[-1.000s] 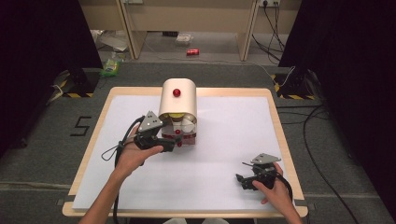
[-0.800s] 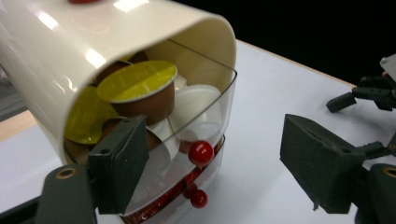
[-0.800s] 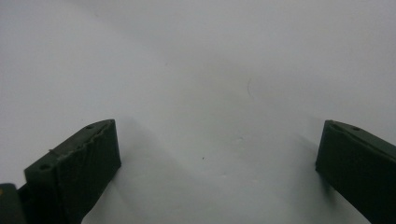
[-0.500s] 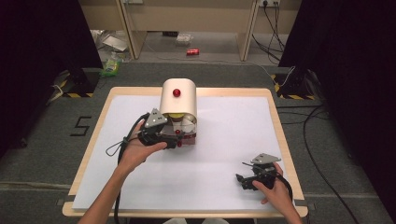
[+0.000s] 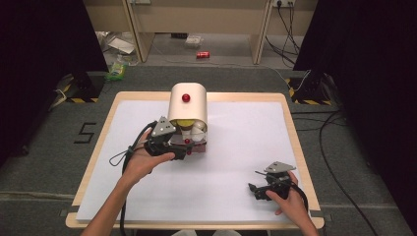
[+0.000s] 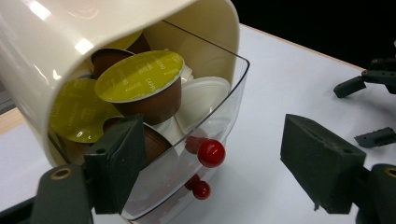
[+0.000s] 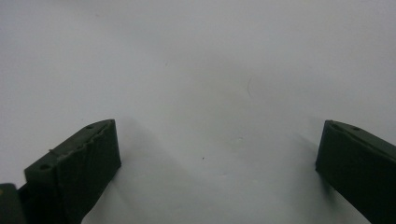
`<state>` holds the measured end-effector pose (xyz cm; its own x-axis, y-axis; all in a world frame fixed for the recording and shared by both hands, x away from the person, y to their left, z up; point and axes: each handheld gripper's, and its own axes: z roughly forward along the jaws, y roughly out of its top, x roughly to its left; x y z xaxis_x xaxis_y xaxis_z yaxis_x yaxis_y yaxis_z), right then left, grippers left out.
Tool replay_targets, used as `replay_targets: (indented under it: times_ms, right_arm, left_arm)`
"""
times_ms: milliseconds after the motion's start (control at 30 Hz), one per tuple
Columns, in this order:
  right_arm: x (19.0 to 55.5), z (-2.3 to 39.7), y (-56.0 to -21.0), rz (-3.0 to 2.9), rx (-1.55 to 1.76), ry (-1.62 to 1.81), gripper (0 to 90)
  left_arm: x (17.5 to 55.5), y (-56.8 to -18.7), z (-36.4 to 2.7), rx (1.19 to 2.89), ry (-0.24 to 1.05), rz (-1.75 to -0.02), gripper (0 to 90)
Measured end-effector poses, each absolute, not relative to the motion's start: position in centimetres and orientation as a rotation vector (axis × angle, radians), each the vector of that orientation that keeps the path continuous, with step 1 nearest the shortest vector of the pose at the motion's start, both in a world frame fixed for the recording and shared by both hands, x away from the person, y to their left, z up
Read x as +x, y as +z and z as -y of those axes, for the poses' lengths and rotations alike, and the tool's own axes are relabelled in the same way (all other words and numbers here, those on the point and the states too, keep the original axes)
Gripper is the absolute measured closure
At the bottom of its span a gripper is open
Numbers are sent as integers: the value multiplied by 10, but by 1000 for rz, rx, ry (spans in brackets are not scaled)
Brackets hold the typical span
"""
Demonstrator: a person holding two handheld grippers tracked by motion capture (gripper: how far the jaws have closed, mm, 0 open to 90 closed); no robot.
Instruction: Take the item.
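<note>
A cream dome-shaped capsule holder point(image 5: 188, 105) stands at the table's back middle, with a red knob point(image 5: 186, 98) on top. Its clear drawer point(image 6: 224, 107) sticks out at the front and holds several coffee capsules point(image 6: 140, 84) with green lids, plus white ones. A small red knob point(image 6: 211, 153) sits on the drawer's front wall. My left gripper point(image 5: 183, 150) is open at the drawer front, its jaws either side of that knob point(image 5: 187, 141) without touching it. My right gripper point(image 5: 256, 190) rests open on the white table near the front right, nothing between its jaws point(image 7: 217, 163).
The white tabletop point(image 5: 236, 147) has a wooden rim point(image 5: 295, 142). The left gripper's cable point(image 5: 123, 157) loops on the table to the left of the hand. The right gripper point(image 6: 369, 81) appears far off in the left gripper view. Boxes and a red can point(image 5: 202, 54) lie on the floor beyond.
My left gripper has moved right and a little forward, up to the drawer's front knob. The right gripper has stayed still.
</note>
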<state>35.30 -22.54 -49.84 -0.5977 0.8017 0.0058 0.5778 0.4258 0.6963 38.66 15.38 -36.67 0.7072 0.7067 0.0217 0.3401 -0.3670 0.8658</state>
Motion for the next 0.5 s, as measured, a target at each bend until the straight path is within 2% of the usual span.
replay_targets:
  times_ms: [500]
  right_arm:
    - [353,225,-498,-2358,1184,958,3]
  left_arm:
    - [363,-372,-155,1977,499,-770,226]
